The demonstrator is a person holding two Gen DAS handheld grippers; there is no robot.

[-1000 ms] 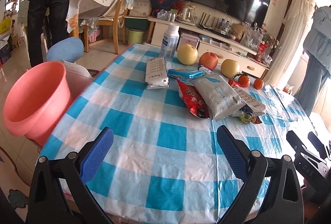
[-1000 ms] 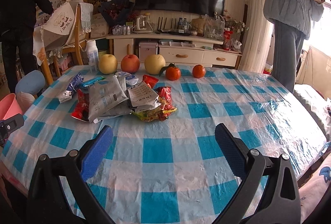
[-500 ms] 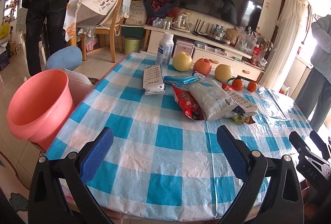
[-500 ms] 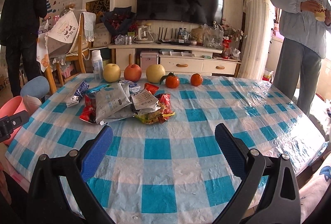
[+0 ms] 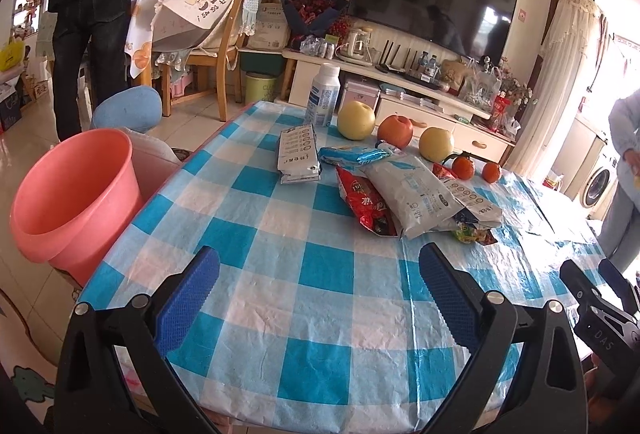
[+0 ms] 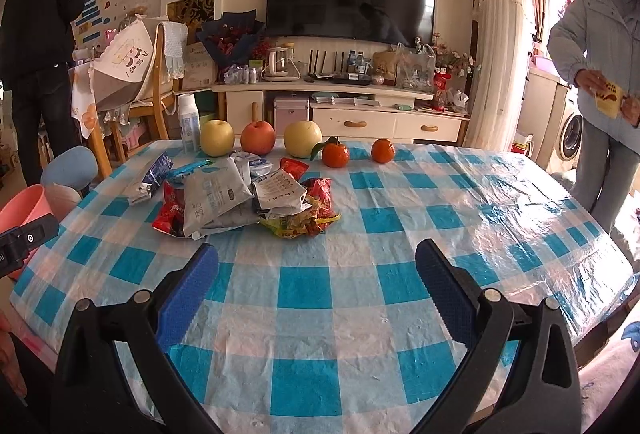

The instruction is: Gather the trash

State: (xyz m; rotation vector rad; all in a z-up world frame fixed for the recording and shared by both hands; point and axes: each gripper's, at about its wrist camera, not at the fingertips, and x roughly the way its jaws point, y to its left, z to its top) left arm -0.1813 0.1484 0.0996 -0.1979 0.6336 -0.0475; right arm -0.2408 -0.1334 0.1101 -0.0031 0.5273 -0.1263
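- As far as the pictures show, you have not collected anything yet: the wrappers (image 6: 236, 199) lie in one loose pile on the checked table (image 6: 360, 298), toward its far left part, and the pink bucket (image 5: 72, 193) beside the table's left edge looks empty inside.
- Your left gripper (image 5: 318, 294) has its jaws wide apart and holds nothing; it hangs over the near edge of the table, well apart from the pile.
- Your right gripper (image 6: 316, 290) is also spread apart and empty, near the pile but not touching it.
- I judge that every piece is left to pick up and drop in the bucket.
- Count: about seven wrappers, though they overlap and I cannot tell exactly; one boxed pack (image 5: 298, 153) just beside them.
- Not trash, I think: three apples (image 6: 258, 137), two oranges (image 6: 335, 155), one white bottle (image 6: 189, 121).
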